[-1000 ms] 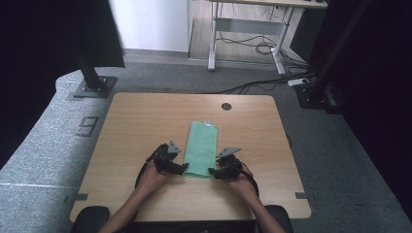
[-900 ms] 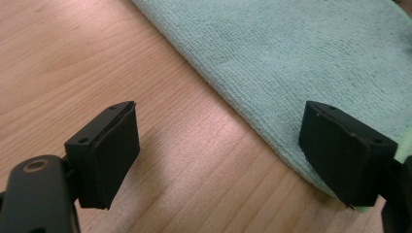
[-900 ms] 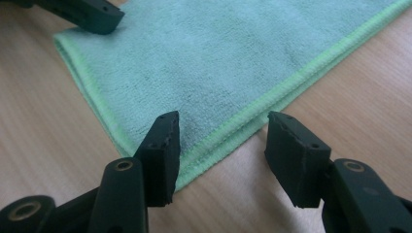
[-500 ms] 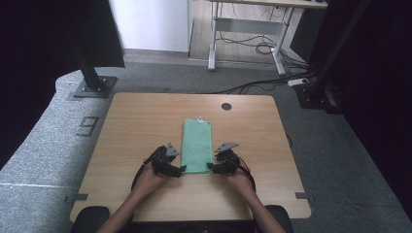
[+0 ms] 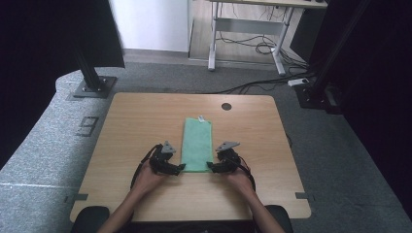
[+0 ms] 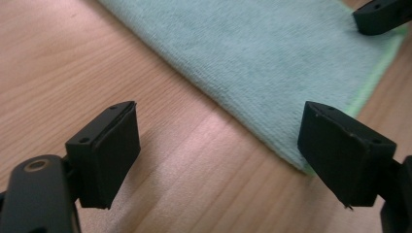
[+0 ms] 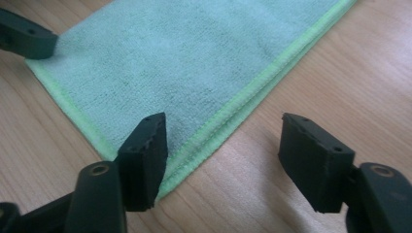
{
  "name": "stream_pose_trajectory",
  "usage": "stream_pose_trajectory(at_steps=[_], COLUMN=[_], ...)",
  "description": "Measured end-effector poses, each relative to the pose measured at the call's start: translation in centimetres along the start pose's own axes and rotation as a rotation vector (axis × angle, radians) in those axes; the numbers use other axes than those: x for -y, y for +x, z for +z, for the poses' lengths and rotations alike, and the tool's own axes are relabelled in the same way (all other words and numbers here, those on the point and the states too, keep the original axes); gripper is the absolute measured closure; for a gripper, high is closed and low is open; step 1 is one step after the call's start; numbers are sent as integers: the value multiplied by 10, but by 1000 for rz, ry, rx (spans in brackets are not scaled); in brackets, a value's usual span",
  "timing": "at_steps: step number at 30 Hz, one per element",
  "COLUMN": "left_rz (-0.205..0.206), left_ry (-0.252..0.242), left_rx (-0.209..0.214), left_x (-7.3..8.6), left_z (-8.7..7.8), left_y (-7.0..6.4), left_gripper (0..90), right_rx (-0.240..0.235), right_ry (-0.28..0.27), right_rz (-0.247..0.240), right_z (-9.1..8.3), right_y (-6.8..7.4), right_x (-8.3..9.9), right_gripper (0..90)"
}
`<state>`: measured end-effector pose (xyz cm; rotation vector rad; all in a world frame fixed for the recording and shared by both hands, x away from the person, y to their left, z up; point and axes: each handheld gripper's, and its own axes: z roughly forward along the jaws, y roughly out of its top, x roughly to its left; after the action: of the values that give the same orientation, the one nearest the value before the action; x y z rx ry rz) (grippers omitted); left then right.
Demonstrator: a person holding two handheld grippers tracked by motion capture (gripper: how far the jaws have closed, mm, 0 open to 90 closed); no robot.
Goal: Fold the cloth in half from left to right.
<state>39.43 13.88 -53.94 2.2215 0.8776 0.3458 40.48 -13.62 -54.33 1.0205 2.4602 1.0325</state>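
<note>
A light green towel (image 5: 197, 144), folded into a long strip, lies flat in the middle of the wooden table (image 5: 136, 116). My left gripper (image 5: 180, 167) sits at the strip's near left corner, my right gripper (image 5: 210, 166) at its near right corner. In the left gripper view the left gripper (image 6: 223, 150) stands open, low over the wood, with the towel's (image 6: 272, 58) corner by its right jaw. The right gripper (image 7: 228, 160) is open too, straddling the towel's (image 7: 194, 63) bright green hemmed edge, with nothing clamped.
A round cable hole (image 5: 226, 106) is in the table near the far edge. A small white tag (image 5: 200, 117) marks the towel's far end. Bare wood stretches on both sides of the towel. The floor around is grey carpet.
The towel was slightly tilted a second ago and now lies straight. My right gripper has shifted a little forward and left; the left has hardly moved.
</note>
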Motion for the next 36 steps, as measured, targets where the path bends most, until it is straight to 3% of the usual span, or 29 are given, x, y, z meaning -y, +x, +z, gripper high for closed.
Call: stream_pose_trajectory(at_steps=[6, 11, 23, 36], left_rz=[23, 8, -43, -60], left_ry=[-11, -10, 5, 47], left_rx=[11, 14, -25, -49], left_x=[-2, 4, 30, 47], left_z=[-17, -28, -50, -48], left_y=[-3, -2, 9, 17], left_gripper=[140, 131, 105, 48], right_rx=[14, 19, 8, 31], right_ry=[-2, -1, -3, 7], right_rz=[-13, -10, 9, 54], right_z=[-10, -21, -40, -49], right_y=[-3, -7, -14, -23], right_x=[1, 4, 18, 43], right_gripper=[273, 219, 136, 33])
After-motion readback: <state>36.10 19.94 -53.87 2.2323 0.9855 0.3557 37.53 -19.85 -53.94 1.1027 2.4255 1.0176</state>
